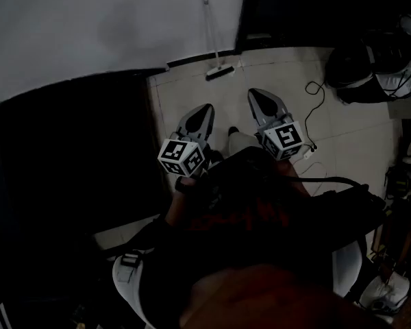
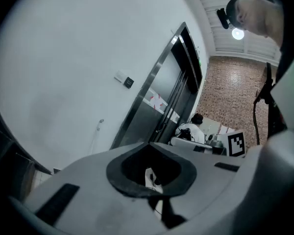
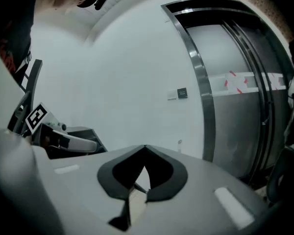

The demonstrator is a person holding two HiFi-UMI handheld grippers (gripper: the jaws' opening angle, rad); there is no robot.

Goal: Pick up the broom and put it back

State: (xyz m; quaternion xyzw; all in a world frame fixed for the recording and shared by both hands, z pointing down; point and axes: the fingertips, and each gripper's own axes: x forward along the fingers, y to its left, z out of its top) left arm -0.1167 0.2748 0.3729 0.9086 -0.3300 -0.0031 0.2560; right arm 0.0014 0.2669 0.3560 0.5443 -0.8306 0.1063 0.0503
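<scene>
1. Left gripper (image 1: 206, 108) and right gripper (image 1: 257, 94), at 6 o'clock: grey moulded shells with dark pads, both pinched closed on nothing.
2. Floor (image 1: 185, 91): pale, smooth tiles.
3. Broom (image 1: 212, 38), at 12 o'clock and well apart: a thin pale handle leans on the matte wall (image 1: 89, 26), with the bristle head on the floor.
4. Probably best: approach, spread one gripper wide, and clamp the slim handle squarely at mid-length so it cannot pivot.

We are seeing a dim, underexposed head view, the near and left parts sinking into black, the far white wall (image 1: 89, 26) catching soft even light, a ceiling lamp (image 2: 238, 33) glaring in the left gripper view, both gripper views bowing towards dark vignetted edges.
</scene>
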